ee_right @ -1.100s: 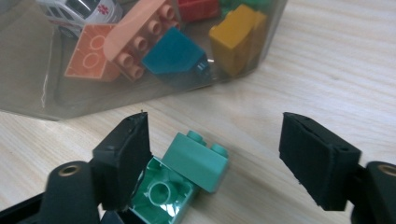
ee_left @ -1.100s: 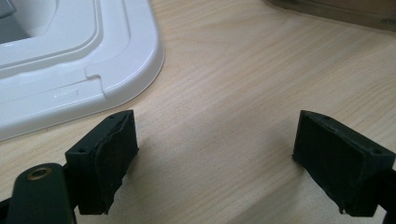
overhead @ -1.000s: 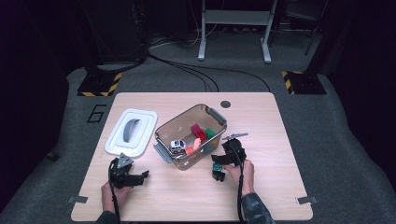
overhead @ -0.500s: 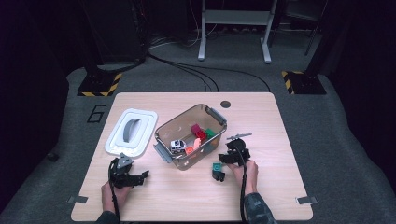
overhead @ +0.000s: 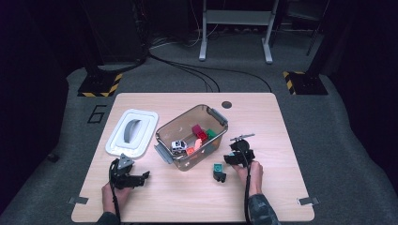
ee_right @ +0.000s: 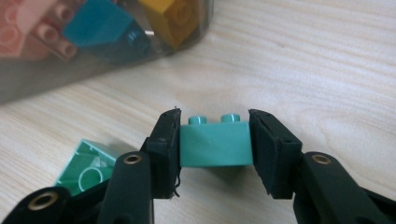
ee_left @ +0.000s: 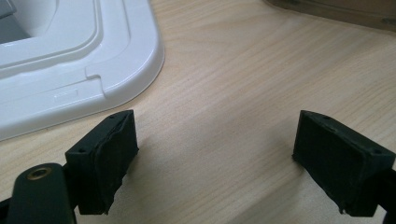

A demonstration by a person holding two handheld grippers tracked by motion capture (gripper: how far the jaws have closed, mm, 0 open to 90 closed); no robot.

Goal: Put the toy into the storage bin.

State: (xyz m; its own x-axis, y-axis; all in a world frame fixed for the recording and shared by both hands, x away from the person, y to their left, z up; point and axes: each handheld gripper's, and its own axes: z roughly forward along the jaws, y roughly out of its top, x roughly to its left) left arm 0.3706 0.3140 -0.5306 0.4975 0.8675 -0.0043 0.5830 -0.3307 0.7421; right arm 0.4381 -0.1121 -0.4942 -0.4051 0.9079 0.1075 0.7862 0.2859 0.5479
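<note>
The right gripper [ee_right: 215, 144] has just closed its black fingers on a smooth, studded teal brick [ee_right: 215, 142] low over the woodgrain bench [ee_right: 327, 60], a mint brick [ee_right: 88, 170] lying half hidden beside them, while the left gripper [ee_left: 215, 161] sits spread and empty, before the clear tub [overhead: 192, 136] of blurred bricks.

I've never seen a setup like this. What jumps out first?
The clear bin of bright toy bricks at mid-table, its white lid lying to its left. In front of the bin, the right gripper has just closed its jaws on a teal brick; the left gripper rests open near the lid.
</note>
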